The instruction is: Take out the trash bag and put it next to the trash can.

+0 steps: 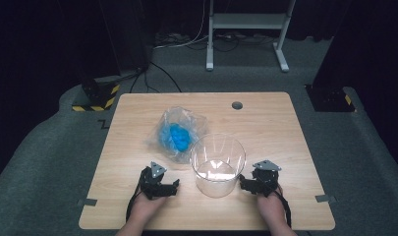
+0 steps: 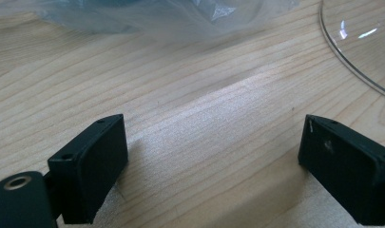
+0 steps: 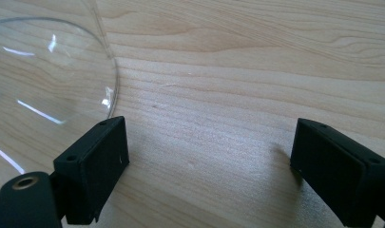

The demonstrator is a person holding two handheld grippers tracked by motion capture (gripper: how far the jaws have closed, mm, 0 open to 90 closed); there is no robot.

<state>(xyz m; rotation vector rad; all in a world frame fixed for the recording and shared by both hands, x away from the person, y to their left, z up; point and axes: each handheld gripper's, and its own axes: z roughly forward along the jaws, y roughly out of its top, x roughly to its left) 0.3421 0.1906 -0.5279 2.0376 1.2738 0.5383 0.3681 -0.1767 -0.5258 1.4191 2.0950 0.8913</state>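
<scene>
Fingers (image 2: 95,166) of both grippers spread wide, gripping nothing; upright clear tub (image 1: 218,164) stands empty, bag (image 1: 177,132) holds blue stuff.

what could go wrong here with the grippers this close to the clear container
The clear container stands upright between both open grippers, left and right; a sideways nudge from either might tip or slide it. Its walls are transparent and hard to see, so a jaw may clip the rim. The plastic bag holding something blue looks limp and might slip from a pinch.
</scene>
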